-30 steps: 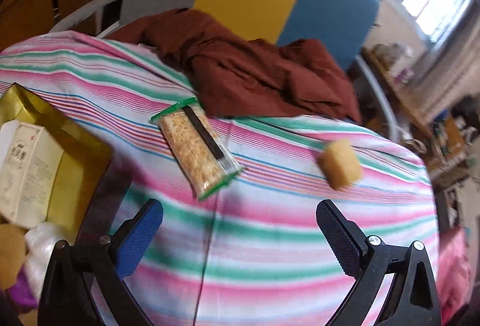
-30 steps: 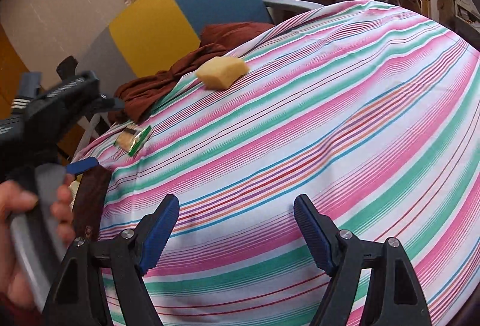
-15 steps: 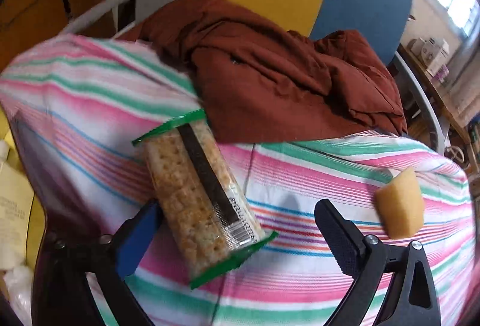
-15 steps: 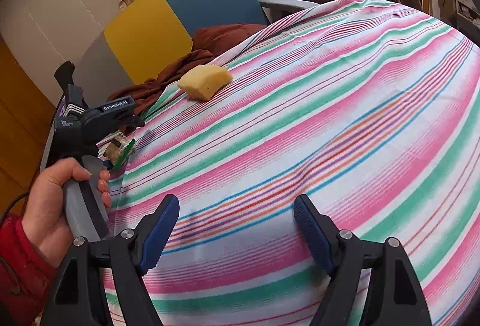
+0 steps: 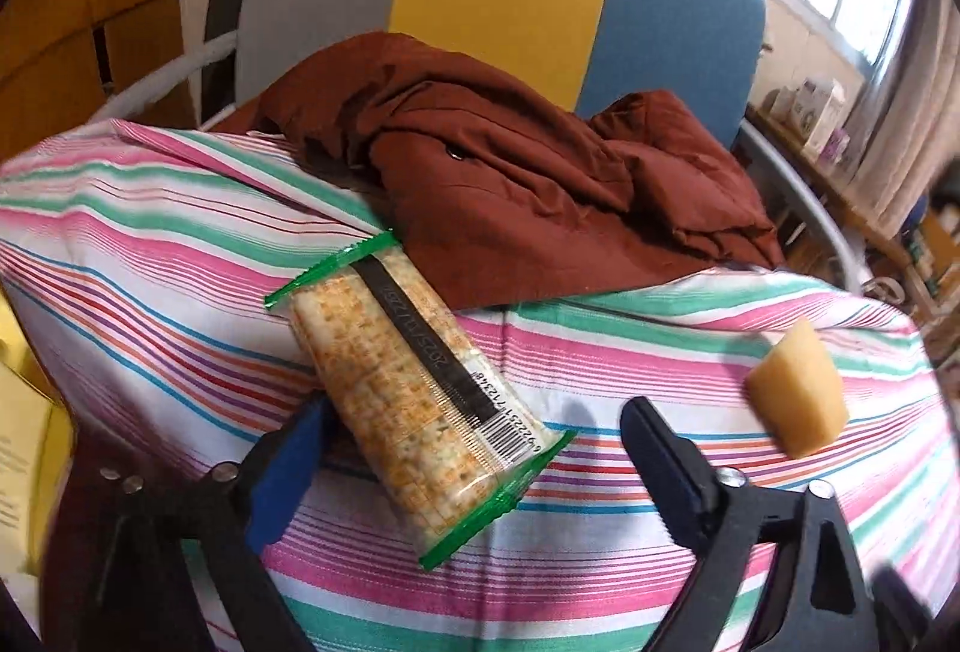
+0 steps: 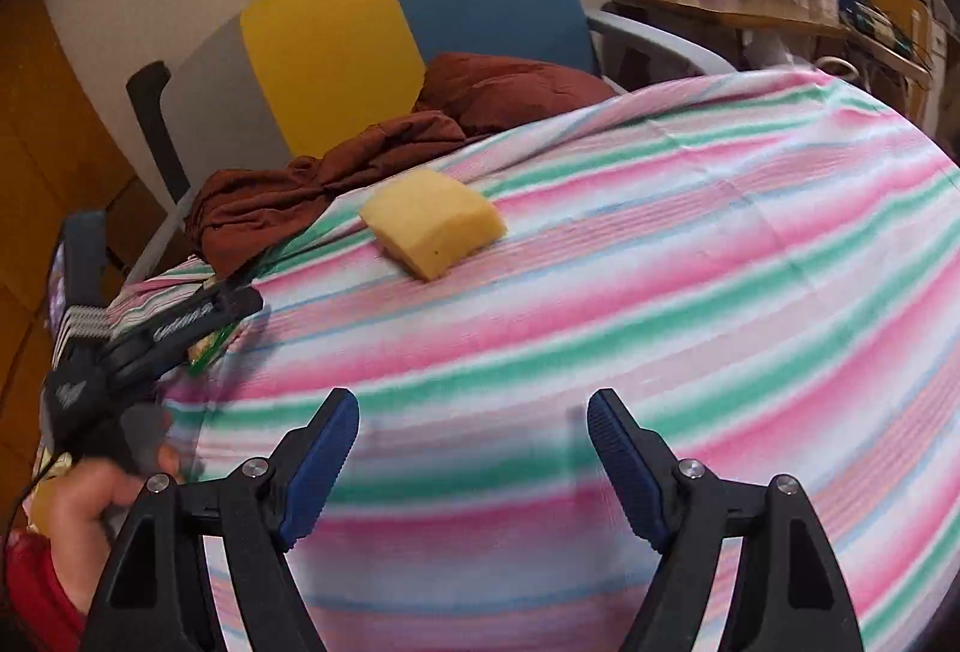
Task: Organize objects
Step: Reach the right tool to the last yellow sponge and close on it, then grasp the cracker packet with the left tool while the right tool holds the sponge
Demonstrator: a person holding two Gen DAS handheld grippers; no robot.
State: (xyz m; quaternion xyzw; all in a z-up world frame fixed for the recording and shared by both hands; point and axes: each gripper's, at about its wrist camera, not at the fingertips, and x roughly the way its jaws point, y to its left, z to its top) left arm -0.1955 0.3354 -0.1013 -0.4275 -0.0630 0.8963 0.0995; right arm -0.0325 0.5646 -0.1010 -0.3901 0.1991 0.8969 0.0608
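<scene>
Left hand-held gripper (image 5: 474, 463) hangs spread wide around the cracker packet (image 5: 414, 397), pads not pressing, lined up across its width for a pinch. Right hand-held gripper (image 6: 474, 463) gapes empty over the striped surface (image 6: 720, 292), sponge (image 6: 433, 220) lying beyond it, well right of the packet.

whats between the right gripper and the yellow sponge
Only bare striped cloth lies between the right gripper and the sponge, seen in the right wrist view.
</scene>
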